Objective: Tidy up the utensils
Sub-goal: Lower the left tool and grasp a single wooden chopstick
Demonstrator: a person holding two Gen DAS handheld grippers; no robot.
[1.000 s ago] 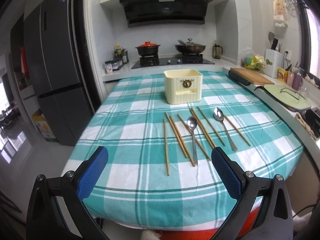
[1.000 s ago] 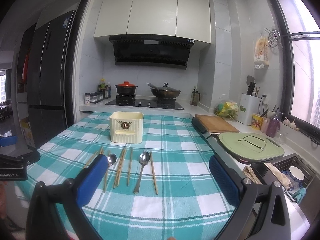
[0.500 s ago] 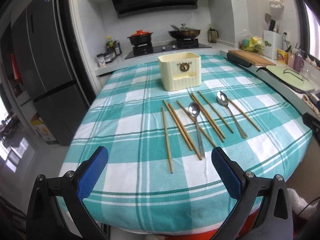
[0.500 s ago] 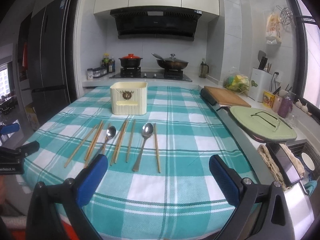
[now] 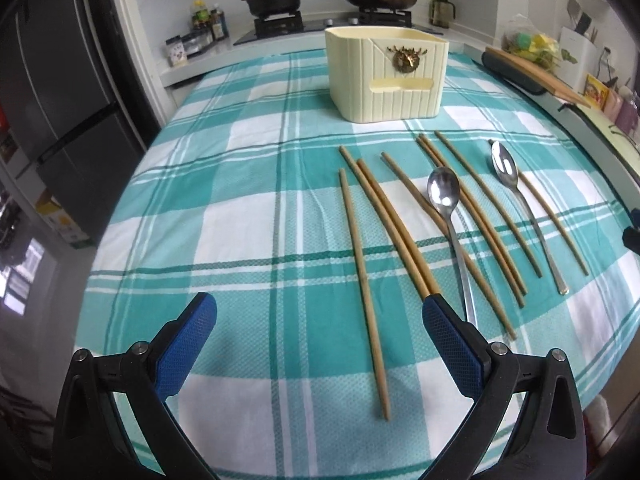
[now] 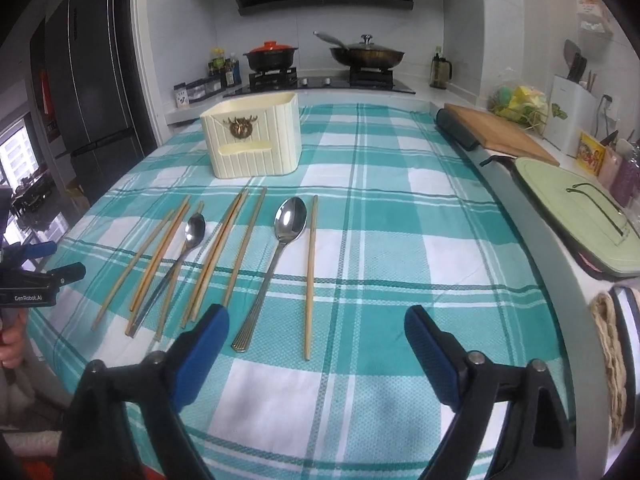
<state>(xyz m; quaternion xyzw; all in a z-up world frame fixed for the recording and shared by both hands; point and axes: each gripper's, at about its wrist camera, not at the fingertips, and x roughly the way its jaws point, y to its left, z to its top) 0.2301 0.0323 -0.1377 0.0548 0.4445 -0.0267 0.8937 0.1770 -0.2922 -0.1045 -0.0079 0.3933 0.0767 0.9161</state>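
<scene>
Nearest, left gripper spread wide above the checked tablecloth, nothing between its blue pads; right gripper with jaws closing but apart, empty, over the near end of 1 chopstick and beside the handle of the right spoon. Farther on, wooden chopsticks laid flat in a loose row with 2 metal spoons, the left spoon lying across a chopstick. Beyond, cream utensil holder upright on the cloth, apart from the row. Farthest, stove with 2 pots, cutting board at right
</scene>
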